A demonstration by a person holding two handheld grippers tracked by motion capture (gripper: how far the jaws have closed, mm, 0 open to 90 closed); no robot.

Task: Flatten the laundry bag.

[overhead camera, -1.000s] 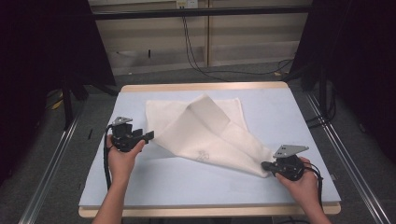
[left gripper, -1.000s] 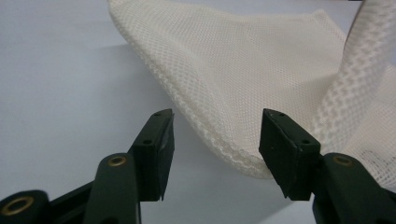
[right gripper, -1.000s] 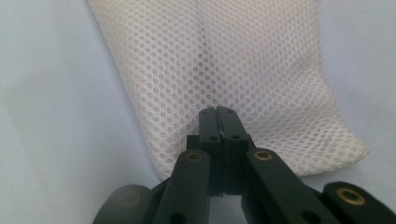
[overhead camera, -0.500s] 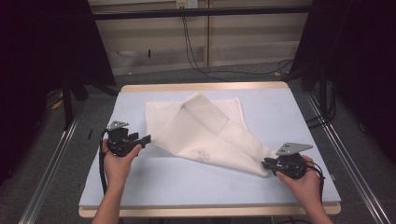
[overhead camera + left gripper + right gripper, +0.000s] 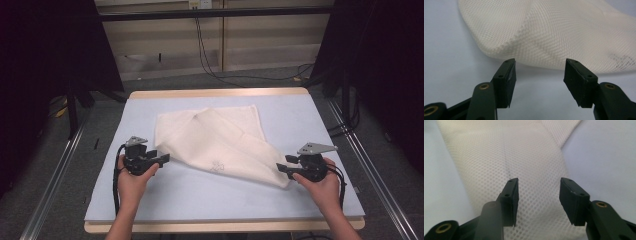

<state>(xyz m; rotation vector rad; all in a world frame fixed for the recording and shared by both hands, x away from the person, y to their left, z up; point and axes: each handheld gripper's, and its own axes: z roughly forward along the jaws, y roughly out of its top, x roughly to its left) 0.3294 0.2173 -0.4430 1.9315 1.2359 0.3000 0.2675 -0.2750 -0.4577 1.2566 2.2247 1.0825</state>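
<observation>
1 fold looks laid so far: I have a cream mesh cloth (image 5: pixel 212 145) spread near the middle of the pale blue counter (image 5: pixel 320 120), and its far right part has been drawn diagonally across to the near right, so that a long flap ends in a corner just in front of my right gripper (image 5: pixel 287 169). The left half lies flat and single, with a rounded near left edge.

My right gripper's jaws have just been opening. In the right gripper view they stand apart above the mesh (image 5: pixel 499 157), the cloth lying under the gap rather than pinched by the pads, so I judge that corner as released on the counter. My left gripper (image 5: pixel 162 159) sits at the near left edge of the cloth with its jaws parted and nothing between them; in the left gripper view the cloth's edge (image 5: pixel 544 45) lies just beyond the tips, not touched.

What is left, as I read it: the result is a skewed shape, not a tidy rectangle. The left side remains to be picked up and brought over, and the edges need squaring before I would call the folding finished.
</observation>
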